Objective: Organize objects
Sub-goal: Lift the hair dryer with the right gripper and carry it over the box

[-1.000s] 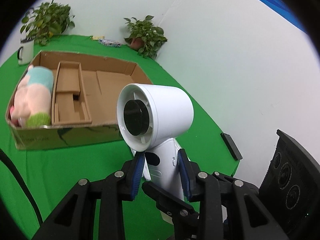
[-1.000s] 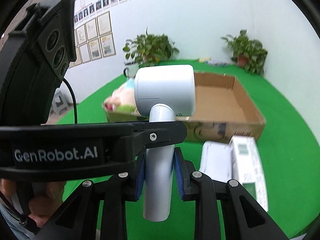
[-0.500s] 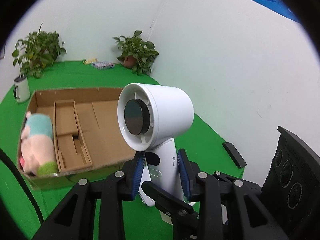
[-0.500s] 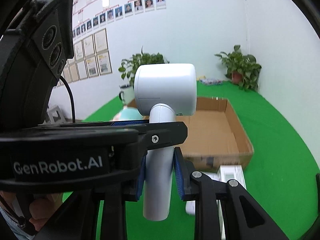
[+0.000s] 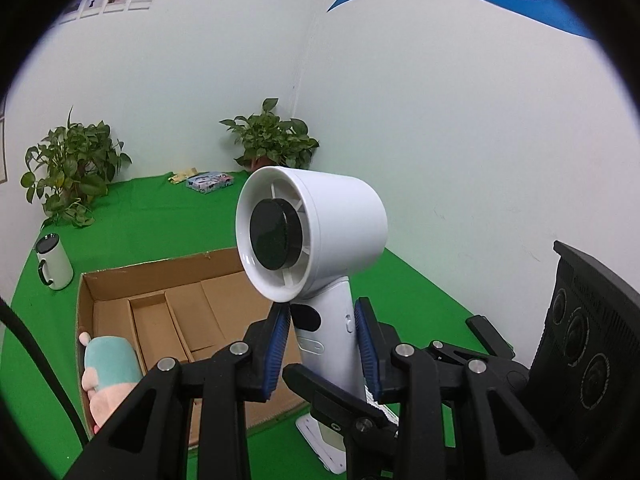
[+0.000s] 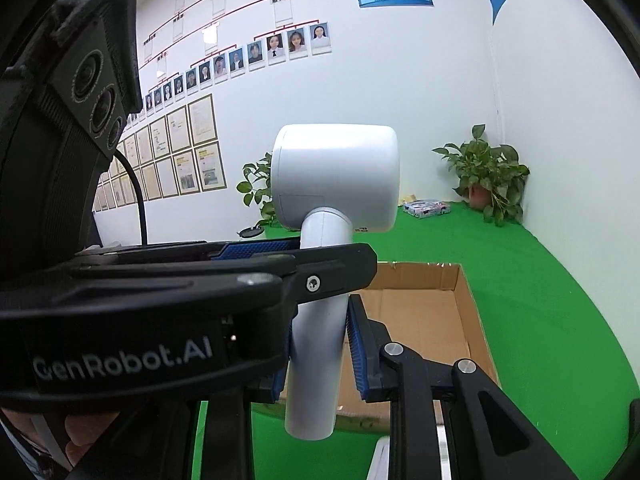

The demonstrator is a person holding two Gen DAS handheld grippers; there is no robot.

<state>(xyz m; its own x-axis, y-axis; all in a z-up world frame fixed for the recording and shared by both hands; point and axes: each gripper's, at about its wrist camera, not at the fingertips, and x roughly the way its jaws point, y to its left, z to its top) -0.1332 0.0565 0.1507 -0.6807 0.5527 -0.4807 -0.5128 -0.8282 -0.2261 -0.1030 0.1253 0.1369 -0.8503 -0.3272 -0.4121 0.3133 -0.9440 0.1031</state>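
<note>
Both my tongs, left (image 5: 322, 344) and right (image 6: 318, 344), clamp the upright dryer (image 5: 316, 236) handle; box (image 5: 176, 304) lies below, ahead-left.

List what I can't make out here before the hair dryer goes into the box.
- Cardboard box near wall: left wrist view, behind left gripper.
- Plush toy lower half: same view, same cause.
- Hair dryer handle grip: right wrist view, left gripper crosses right gripper.
- White package: mostly covered.
</note>
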